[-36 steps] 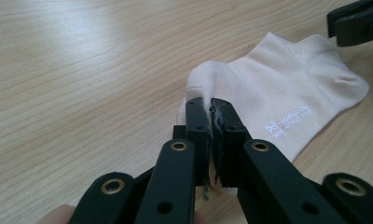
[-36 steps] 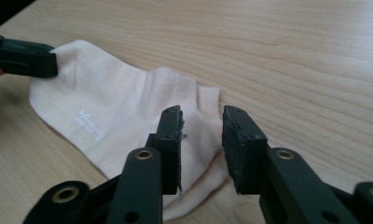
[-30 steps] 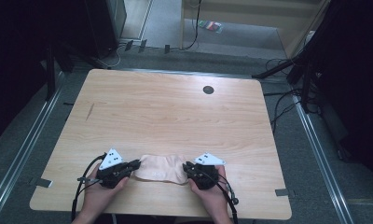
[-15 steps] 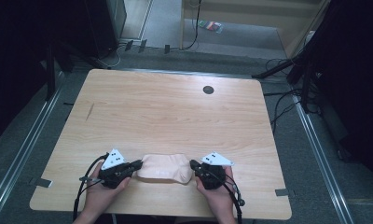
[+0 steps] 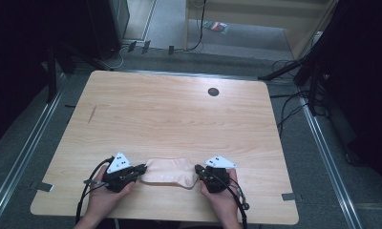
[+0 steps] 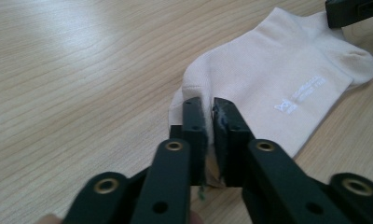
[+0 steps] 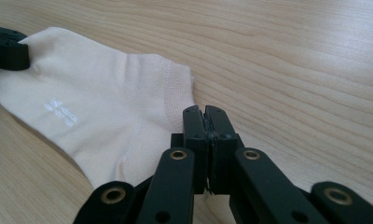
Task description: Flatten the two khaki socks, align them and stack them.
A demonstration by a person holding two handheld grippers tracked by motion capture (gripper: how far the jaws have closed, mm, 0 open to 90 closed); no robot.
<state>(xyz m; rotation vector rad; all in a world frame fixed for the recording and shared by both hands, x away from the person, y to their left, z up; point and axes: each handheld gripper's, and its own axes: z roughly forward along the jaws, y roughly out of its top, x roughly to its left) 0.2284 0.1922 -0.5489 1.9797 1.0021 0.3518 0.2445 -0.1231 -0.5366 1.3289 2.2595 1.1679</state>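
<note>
Both tools pinch a flat cream sock [image 5: 169,172].

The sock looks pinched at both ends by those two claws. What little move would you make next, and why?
Probably lift both ends together, just off the table. The left claw and the right claw are each shut on an opposite end of the pale sock, which lies flat on the wooden table, so an even lift should keep it spread.

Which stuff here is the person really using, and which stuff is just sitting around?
Being used:
- sock, pale, lying flat on the table
- left gripper, jaws closed on one end of the sock
- right gripper, jaws closed at the sock's other end

Just sitting around:
- dark round spot on the far part of the table
- cables on the floor
</note>
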